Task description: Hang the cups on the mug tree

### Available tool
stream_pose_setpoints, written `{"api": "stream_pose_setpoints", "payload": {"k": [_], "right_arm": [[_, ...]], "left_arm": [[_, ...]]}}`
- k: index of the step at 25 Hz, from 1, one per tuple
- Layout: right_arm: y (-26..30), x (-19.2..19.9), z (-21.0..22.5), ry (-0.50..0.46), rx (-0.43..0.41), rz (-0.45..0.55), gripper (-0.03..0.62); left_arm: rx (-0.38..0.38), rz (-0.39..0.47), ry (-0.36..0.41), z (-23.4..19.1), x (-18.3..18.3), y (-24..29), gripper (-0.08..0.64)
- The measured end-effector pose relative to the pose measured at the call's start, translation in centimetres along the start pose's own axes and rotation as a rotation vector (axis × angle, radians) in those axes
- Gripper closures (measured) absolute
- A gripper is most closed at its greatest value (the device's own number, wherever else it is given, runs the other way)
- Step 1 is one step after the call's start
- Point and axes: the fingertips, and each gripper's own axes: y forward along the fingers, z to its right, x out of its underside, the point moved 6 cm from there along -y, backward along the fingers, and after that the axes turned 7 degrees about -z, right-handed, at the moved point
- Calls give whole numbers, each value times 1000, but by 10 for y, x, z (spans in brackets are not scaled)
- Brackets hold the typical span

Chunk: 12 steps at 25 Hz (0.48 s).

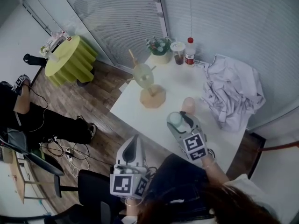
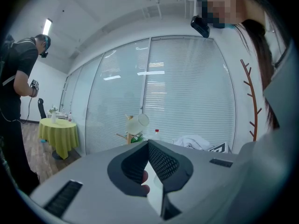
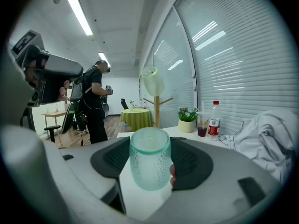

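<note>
Left gripper (image 2: 148, 143) is nearest, off the table's (image 1: 140, 115) near edge, jaws pressed together on nothing. Right gripper (image 3: 149, 146) is clamped on the green cup (image 3: 149, 167): pale, see-through, dimpled, above the table's near right. No handle visible. Mug tree (image 1: 153, 97) stands far left with one pale cup (image 1: 143, 73) hung, covering most pegs.

Pale green dimpled cup (image 3: 149, 160); yellow-green tablecloth (image 1: 70, 59); white table (image 1: 177, 85)
</note>
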Motion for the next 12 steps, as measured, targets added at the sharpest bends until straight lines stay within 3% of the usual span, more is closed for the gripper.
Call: {"api": "stream_pose_setpoints", "payload": {"k": [12], "right_arm": [[0, -18, 6, -1, 12, 32, 310]], "left_arm": [[0, -2, -1, -5, -3, 8, 560]]}}
